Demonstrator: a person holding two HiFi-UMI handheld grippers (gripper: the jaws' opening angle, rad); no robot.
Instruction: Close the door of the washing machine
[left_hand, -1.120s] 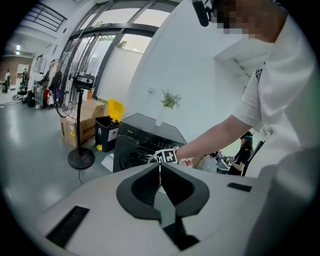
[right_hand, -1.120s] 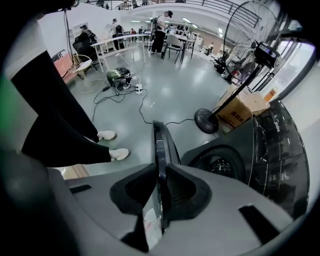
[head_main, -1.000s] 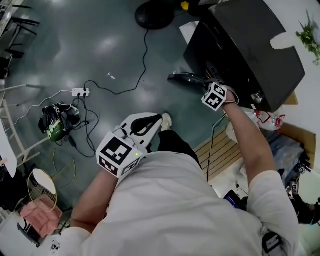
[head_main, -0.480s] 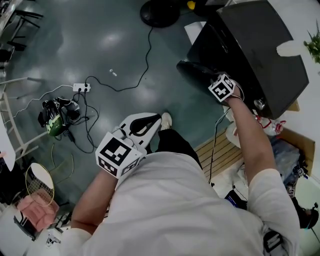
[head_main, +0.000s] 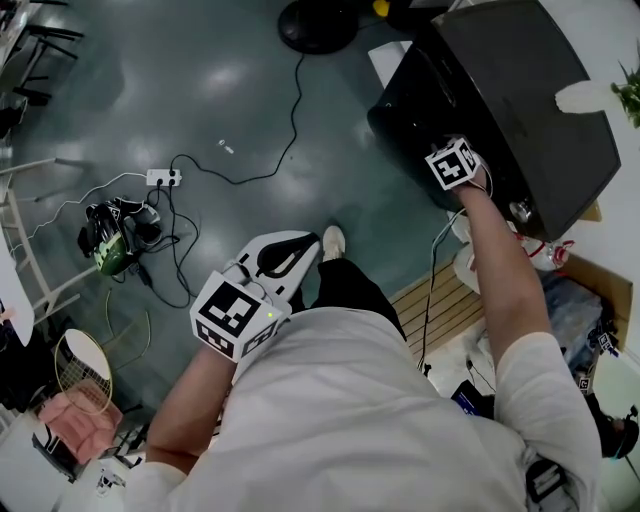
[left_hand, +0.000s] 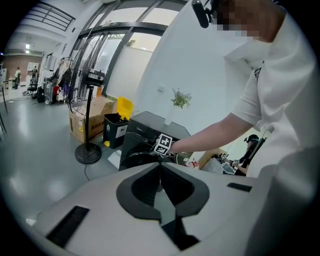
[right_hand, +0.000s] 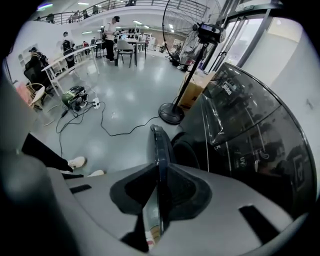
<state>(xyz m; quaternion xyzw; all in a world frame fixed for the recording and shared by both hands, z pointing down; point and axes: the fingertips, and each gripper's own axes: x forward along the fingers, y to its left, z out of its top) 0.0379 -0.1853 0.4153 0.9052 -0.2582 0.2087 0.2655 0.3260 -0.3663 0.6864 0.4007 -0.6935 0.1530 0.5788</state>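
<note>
The black washing machine (head_main: 520, 90) stands at the upper right of the head view. Its round dark door (head_main: 398, 118) lies swung in close to the machine's front. My right gripper (head_main: 447, 172) hangs over the door's edge, pointing steeply down. In the right gripper view the door (right_hand: 159, 142) runs edge-on between the jaws, and the right gripper (right_hand: 159, 200) is shut on its rim. My left gripper (head_main: 288, 250) hovers low over the floor near my leg, away from the machine. In its own view the left gripper (left_hand: 160, 172) is shut on nothing.
A fan's round base (head_main: 310, 25) stands on the floor left of the machine. A power strip (head_main: 162, 180) with trailing cables and a dark bag (head_main: 110, 245) lie at left. A slatted wooden mat (head_main: 445, 305) sits beside the machine. My shoe (head_main: 332, 242) is between the grippers.
My right gripper has moved up and right toward the machine, with the door rim in it. The door has swung from well open to nearly against the front. The left gripper stayed put.
</note>
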